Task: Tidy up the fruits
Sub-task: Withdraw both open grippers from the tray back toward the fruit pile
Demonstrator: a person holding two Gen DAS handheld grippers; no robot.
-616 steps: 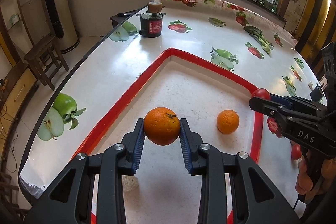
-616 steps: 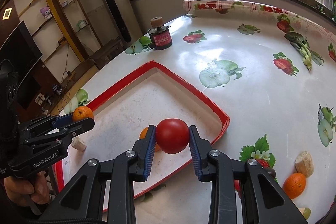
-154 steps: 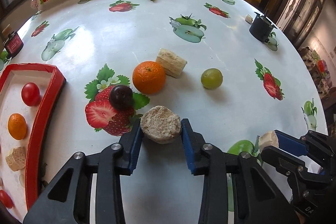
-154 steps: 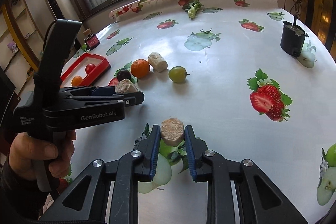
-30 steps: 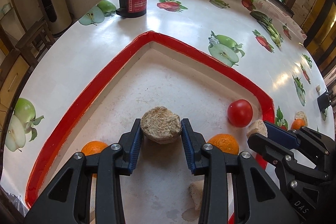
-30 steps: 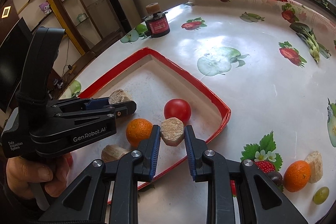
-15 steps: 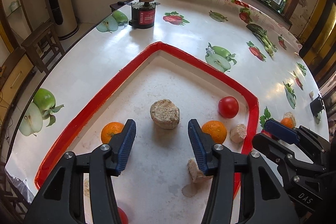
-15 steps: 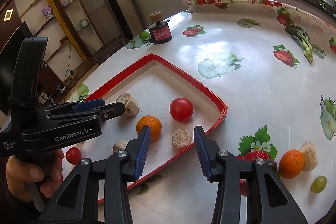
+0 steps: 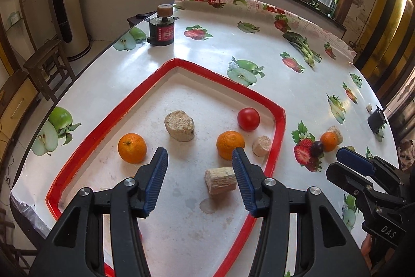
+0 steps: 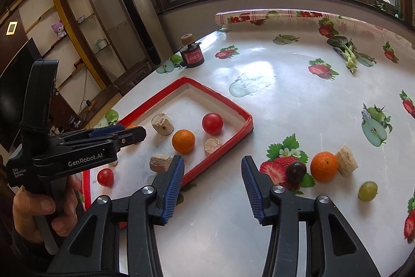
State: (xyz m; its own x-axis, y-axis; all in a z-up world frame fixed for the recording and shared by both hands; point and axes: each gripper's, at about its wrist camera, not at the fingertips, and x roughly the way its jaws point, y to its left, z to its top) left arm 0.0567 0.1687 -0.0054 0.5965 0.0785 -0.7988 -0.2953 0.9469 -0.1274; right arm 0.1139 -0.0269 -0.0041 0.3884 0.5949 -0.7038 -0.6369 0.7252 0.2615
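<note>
A red-rimmed white tray (image 9: 166,69) (image 10: 233,147) holds two oranges (image 9: 131,148) (image 9: 230,144), a red tomato (image 9: 248,119) (image 10: 212,123) and three beige chunks (image 9: 179,125) (image 9: 262,145) (image 9: 220,180). A second small tomato (image 10: 105,177) lies at the tray's near end. My left gripper (image 9: 199,168) is open and empty above the tray. My right gripper (image 10: 212,175) is open and empty over the table, right of the tray. Outside the tray lie an orange (image 10: 324,166), a dark grape (image 10: 297,170), a green grape (image 10: 367,190) and a beige chunk (image 10: 346,163).
A small black-and-red motor (image 9: 162,27) (image 10: 192,53) stands on the table behind the tray. The tablecloth carries printed fruit pictures. A wooden stool (image 9: 48,64) and a tall cylinder unit (image 10: 137,9) stand beyond the table's left edge. A black object (image 9: 376,119) sits at the far right edge.
Both grippers opened and let their beige chunks go into the tray, then drew back and up. The right gripper has swung right, off the tray.
</note>
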